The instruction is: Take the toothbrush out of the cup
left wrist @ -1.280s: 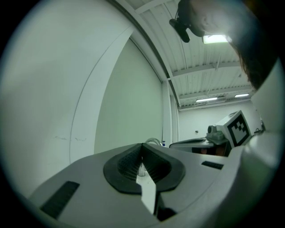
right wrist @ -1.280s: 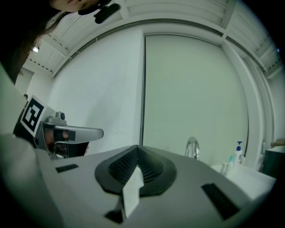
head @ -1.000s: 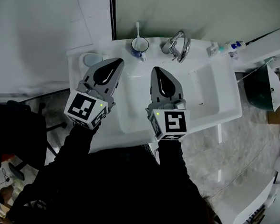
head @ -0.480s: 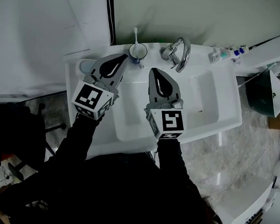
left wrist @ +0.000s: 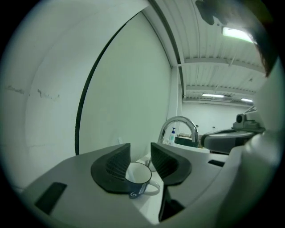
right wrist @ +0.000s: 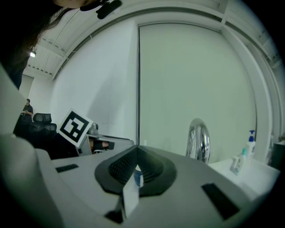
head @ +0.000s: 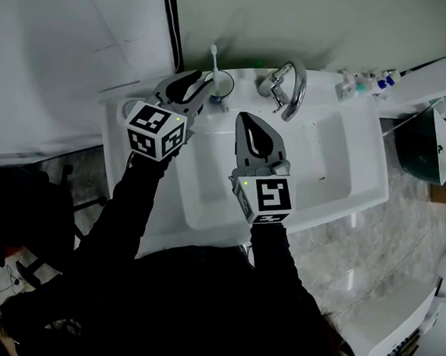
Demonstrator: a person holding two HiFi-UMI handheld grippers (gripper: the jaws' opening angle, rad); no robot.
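A dark blue cup (head: pixel 223 83) with a white inside stands on the sink's back rim, left of the tap. A white toothbrush (head: pixel 214 59) stands upright in it. My left gripper (head: pixel 205 87) has its tips right at the cup's near left side. Its jaws have just been opening, and in the left gripper view the left gripper (left wrist: pixel 140 150) frames the cup (left wrist: pixel 137 178) without pressing on it. My right gripper (head: pixel 249 120) hovers over the basin, jaws together and empty. In the right gripper view the right gripper (right wrist: pixel 137 152) shows its tips meeting.
A chrome tap (head: pixel 287 83) arches over the white sink (head: pixel 327 162) to the right of the cup. Small bottles (head: pixel 360 85) stand at the back right corner. A dark green bin (head: pixel 417 141) sits on the floor to the right. A wall rises just behind the sink.
My left gripper has moved forward and to the right up to the cup, and its jaws have parted. My right gripper has edged slightly forward and stays shut.
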